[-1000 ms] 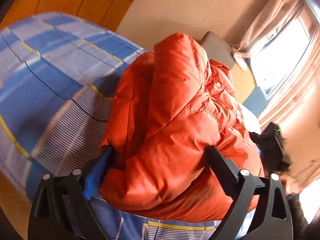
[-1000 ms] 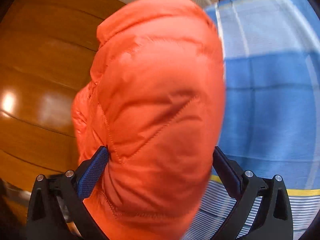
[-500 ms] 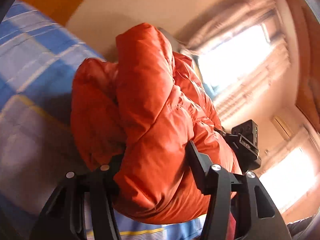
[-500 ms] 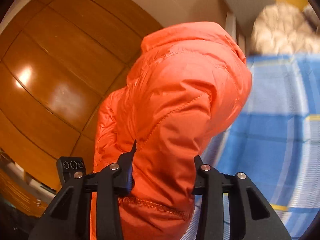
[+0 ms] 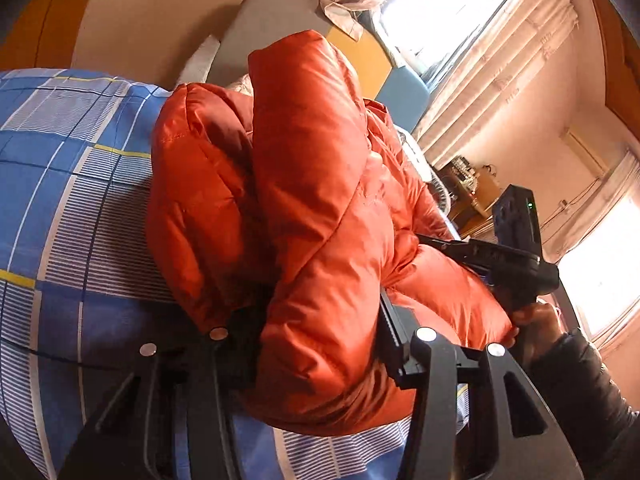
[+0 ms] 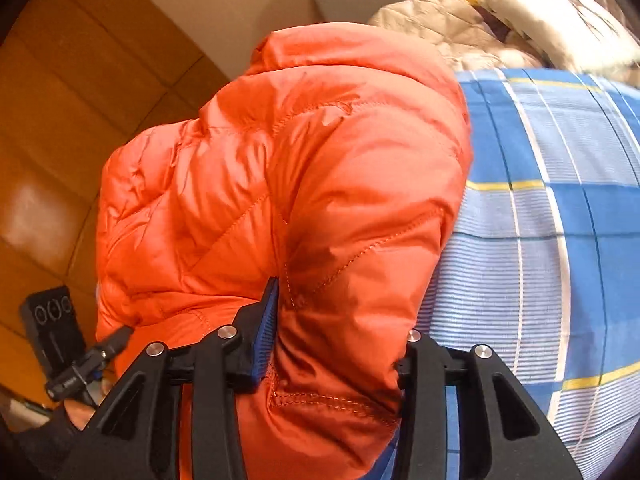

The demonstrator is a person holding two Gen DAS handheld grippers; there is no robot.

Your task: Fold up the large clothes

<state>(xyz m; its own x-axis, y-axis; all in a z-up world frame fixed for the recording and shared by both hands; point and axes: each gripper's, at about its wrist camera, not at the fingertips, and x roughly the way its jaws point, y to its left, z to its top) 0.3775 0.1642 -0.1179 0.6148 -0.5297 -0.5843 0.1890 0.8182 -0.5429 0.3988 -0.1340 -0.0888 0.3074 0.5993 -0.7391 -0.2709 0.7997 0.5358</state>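
Bulging between both tools' jaws: orange jacket [image 5: 320, 208].

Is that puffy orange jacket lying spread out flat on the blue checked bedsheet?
No, the puffy orange jacket is bunched into a thick bundle, pinched between the fingers of the left gripper above the blue checked bedsheet.

Left gripper [image 5: 320, 320] clamped on a puffy orange jacket [image 5: 312, 208]

Jacket's bunched into a thick fold over the blue plaid bed [image 5: 60, 168], both fingers squeezing the near end. Over at the right, the other gripper [image 5: 516, 256] grabs the far side, hand [image 5: 536, 328] and dark sleeve [image 5: 580, 384] showing. Bright window [image 5: 436, 4] and curtains [image 5: 500, 76] behind.
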